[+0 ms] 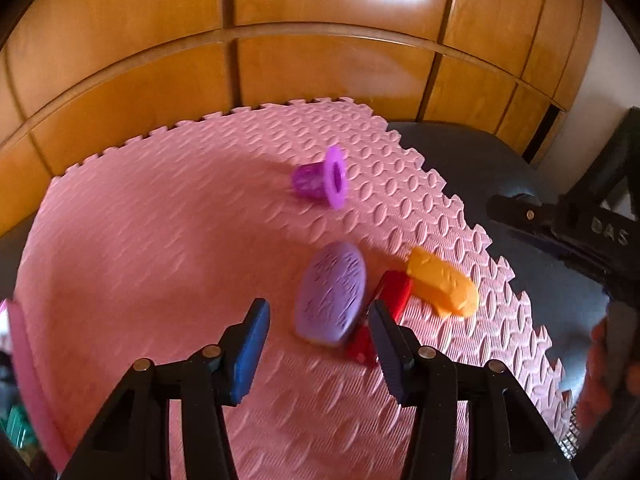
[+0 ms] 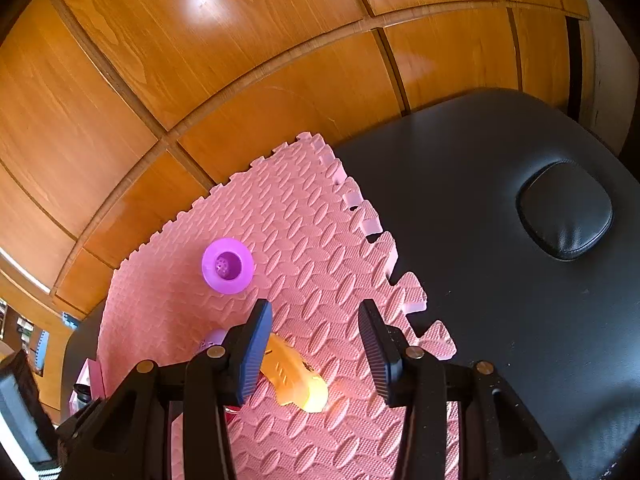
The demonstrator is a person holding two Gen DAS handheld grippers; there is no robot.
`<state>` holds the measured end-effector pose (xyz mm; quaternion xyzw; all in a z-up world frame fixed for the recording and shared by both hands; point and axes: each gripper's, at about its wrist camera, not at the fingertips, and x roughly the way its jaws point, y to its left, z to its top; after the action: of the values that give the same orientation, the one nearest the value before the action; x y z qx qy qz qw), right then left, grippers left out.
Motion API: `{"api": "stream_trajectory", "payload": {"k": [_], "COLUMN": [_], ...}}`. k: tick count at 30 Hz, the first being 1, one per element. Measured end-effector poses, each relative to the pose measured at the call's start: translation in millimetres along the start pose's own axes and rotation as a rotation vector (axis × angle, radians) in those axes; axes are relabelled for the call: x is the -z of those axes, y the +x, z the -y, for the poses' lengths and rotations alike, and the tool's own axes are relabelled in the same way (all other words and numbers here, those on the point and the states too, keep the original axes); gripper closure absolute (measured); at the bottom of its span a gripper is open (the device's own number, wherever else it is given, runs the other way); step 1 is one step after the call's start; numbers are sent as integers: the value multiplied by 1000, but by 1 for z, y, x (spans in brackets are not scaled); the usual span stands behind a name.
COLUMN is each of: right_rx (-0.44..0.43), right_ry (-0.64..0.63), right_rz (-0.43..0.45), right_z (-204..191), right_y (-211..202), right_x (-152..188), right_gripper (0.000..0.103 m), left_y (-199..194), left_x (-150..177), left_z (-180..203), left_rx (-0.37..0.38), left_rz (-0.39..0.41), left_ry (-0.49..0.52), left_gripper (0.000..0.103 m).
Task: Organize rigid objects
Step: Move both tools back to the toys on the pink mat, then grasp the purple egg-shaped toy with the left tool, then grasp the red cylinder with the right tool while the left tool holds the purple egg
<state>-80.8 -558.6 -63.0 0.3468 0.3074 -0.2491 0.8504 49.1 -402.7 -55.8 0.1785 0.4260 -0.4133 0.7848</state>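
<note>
A lilac oval plastic piece with a patterned face (image 1: 331,290) is seen lying on a pink interlocking foam mat with an embossed oval texture (image 1: 160,240), slightly blurred. Taking this lilac oval as the landmark: a red plastic piece (image 1: 394,292) is found touching its right edge, partly hidden behind a finger of the left gripper (image 1: 318,326). An orange moulded plastic piece (image 1: 440,284) lies just beyond the red one, further right. A bright purple flanged plastic cup (image 1: 320,178) lies tipped on its side, well apart, toward the far edge of the mat.

The left gripper is held above the mat just in front of the lilac oval; its jaws stand partly apart and nothing is gripped. The right gripper (image 2: 316,344) is held over the orange piece (image 2: 296,380), jaws partly apart, with the pads not seen pressing on it. From the left wrist view its black body (image 1: 568,232) is seen to the right of the group.

The mat is laid on a black padded leather-like table (image 2: 460,220) with an oval cushion insert (image 2: 566,216). Glossy orange-brown wooden panelling (image 2: 240,60) stands behind the table. A pale wall strip (image 2: 608,60) is seen at the far right.
</note>
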Motion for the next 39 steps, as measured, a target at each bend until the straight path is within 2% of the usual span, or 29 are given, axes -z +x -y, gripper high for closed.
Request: {"api": "stream_trajectory", "payload": {"k": [9,11,13,15,18,29,39], "right_rx": [-16,-17,-12,-6,-1,21,38], "right_ry": [-13,-11,-17,-16,-15,-8,-1], "right_rz": [-31,-36,-36,-40,-46,-96,-118], "right_z": [-5,-5,-5,-4,-2,2,5], "right_y": [7,8,9,10,11,22,24], "right_x": [2,2,2,2,2,7,9], "right_gripper": [58,58,58,58,58,58,58], "left_y": [49,53,52,49,38,-13,-23], "left_x": [-15,-16,-15,-12,2,77,101], "left_z": [1,3,4,-1,-9,-37,-35], "left_rx": [12,6,-2,6,-37,-97,-135], "left_rz": [-81,-68,-62,-55,-43,1,89], "left_ry": [-1,15,26,4,-12,-129,-42], "left_gripper": [52,53,59,59,59,59,59]}}
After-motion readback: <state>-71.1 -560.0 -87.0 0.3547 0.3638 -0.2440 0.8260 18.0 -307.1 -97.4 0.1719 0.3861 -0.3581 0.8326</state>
